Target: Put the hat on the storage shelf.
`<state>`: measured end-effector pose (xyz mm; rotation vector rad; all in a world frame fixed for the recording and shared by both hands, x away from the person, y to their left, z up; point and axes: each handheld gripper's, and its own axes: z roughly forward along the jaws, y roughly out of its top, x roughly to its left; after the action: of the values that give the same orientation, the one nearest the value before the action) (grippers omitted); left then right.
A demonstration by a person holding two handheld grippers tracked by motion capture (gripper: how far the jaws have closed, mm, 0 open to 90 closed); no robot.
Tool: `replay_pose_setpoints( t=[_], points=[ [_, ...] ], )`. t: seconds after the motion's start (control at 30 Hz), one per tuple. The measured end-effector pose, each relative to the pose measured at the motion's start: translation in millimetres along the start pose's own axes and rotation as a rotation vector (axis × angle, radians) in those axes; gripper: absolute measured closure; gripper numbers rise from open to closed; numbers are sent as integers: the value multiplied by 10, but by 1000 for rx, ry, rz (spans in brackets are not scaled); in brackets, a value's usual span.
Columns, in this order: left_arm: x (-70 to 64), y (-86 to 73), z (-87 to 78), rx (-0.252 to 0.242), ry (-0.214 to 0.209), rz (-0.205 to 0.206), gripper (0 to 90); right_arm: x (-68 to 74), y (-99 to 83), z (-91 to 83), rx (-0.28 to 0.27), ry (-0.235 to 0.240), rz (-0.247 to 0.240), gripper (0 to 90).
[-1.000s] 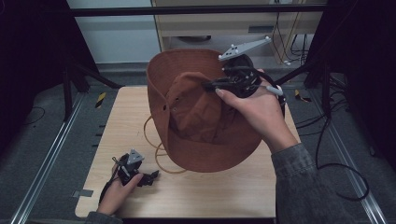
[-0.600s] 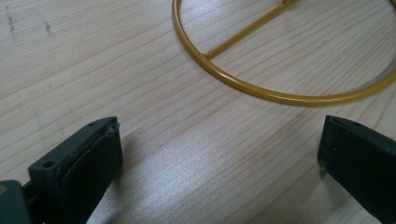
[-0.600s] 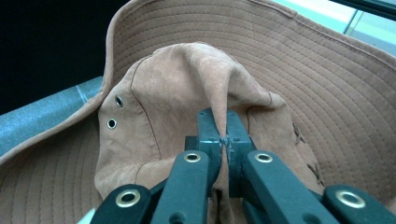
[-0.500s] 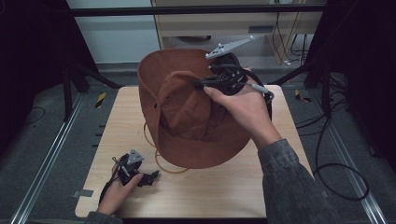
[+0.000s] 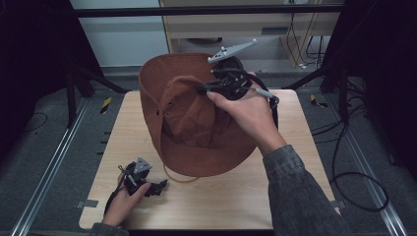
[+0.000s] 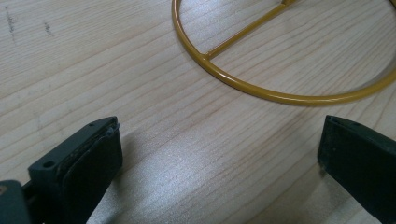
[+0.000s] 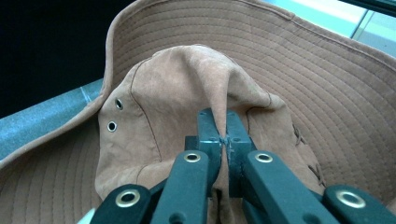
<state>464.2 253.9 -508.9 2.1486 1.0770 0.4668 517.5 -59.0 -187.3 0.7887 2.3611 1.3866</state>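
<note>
A brown suede wide-brimmed hat (image 5: 187,123) is held tilted above the middle of the table, its crown toward the camera and its lower brim close to the wood. My right gripper (image 5: 206,90) is shut on a pinched fold of the crown (image 7: 187,88), its jaws pressed together on the fabric (image 7: 223,127). A yellow wire ring (image 6: 280,95) lies on the table, peeking out under the brim (image 5: 172,176). My left gripper (image 5: 158,187) rests low at the table's front left, open, its pads (image 6: 91,158) wide apart over bare wood just short of the ring.
The wooden table (image 5: 295,187) has its front edge near my left hand. Dark frame posts and cables (image 5: 344,162) flank the right side, and a metal rail (image 5: 44,182) runs along the left floor.
My right gripper has carried the hat slightly to the left, still pinching the crown. The left gripper has stayed put.
</note>
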Motion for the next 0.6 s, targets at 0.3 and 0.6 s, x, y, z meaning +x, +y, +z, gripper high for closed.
replay_pose_setpoints(
  t=[0.3,0.6],
  points=[
    [0,0,0,0,0,0,0,29,31,85,4,8,-3,890],
    [-1,1,-1,2,1,0,0,137,128,125,-1,31,-21,890]
  ],
)
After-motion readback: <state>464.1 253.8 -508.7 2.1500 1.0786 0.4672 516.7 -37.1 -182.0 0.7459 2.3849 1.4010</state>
